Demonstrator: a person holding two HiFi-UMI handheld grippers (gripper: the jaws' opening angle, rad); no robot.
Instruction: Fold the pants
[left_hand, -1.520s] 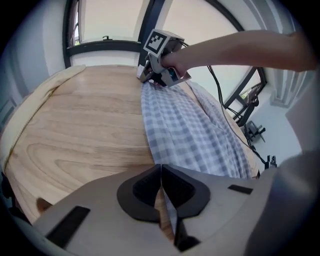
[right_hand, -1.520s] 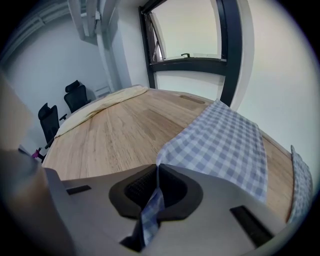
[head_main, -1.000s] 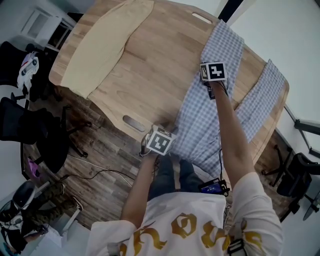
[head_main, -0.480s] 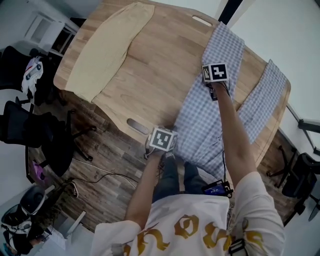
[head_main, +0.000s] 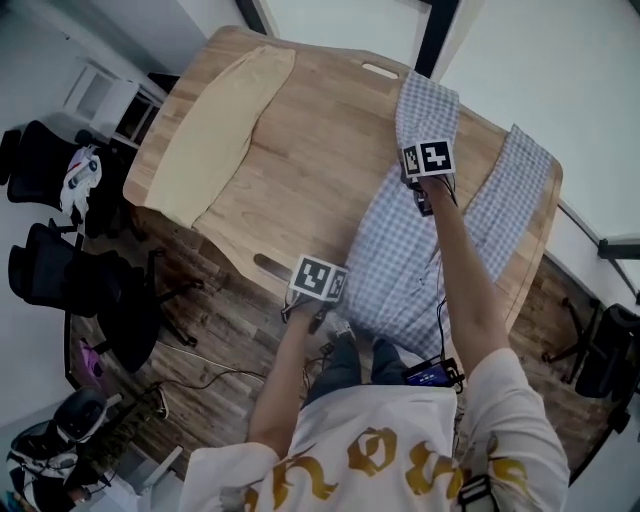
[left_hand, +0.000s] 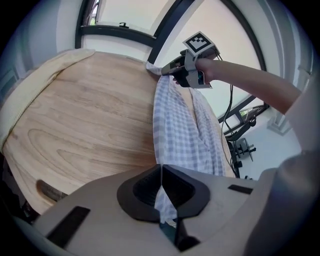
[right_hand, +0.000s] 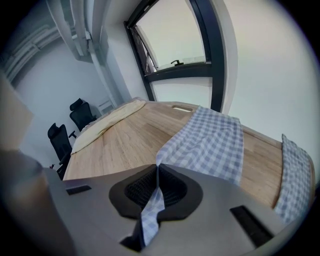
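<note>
Left gripper view, left gripper: the left gripper has just closed its jaws, and they pinch a fold of fabric at the near edge of the table.
Left gripper view, pants: the blue-and-white checked pants rise in a ridge off the light wooden table.
Left gripper view, right gripper: the right gripper is farther across the table, nipping the far end of that ridge.
Right gripper view, right gripper: its jaws are pressed together on a strip of checked fabric. The leg beyond lies flat on the table.
Right gripper view, surroundings: a long cream cloth lies along the table's left side, with black office chairs beyond it.
Head view, pants: they lie on the table's right half, with the waist at the near edge and both legs reaching the far edge.
Head view, grippers: the left gripper is at the table's near edge and the right gripper is over the left leg.
</note>
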